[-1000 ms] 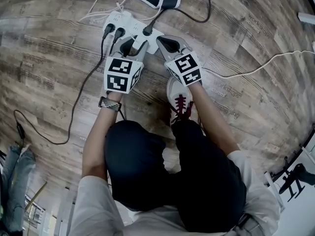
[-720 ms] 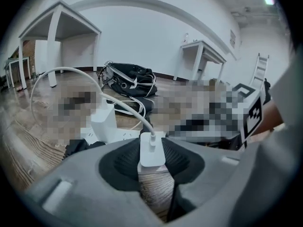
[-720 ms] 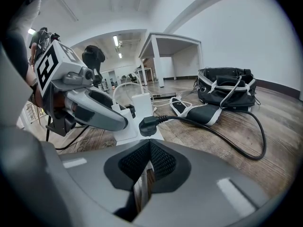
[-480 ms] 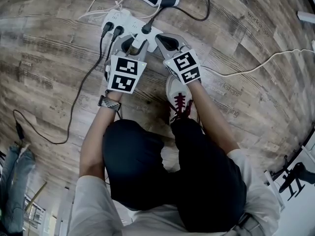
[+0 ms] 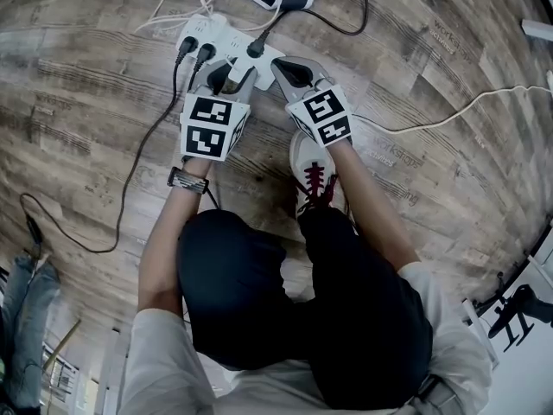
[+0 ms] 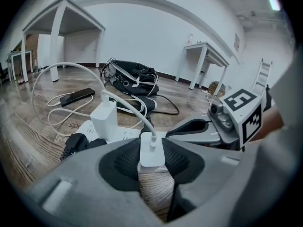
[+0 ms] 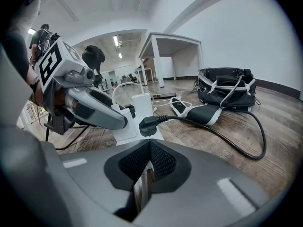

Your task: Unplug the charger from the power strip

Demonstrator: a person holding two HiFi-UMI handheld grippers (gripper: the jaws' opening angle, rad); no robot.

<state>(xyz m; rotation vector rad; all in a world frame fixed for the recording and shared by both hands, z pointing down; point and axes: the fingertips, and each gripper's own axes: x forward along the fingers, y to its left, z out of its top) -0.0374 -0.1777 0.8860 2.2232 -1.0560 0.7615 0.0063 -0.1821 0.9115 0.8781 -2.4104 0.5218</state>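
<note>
Clamping the small white block charger (image 6: 152, 151) between its pads, my left gripper (image 5: 230, 79) sat at the near end of the long white plastic power strip (image 5: 226, 40); my right gripper (image 5: 292, 72), jaws together and empty, sat alongside.

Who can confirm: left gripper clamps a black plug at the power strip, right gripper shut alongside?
Wrong: left gripper clamps the white charger, not a black plug, per the left gripper view. Power strip and shut right gripper alongside stand.
</note>
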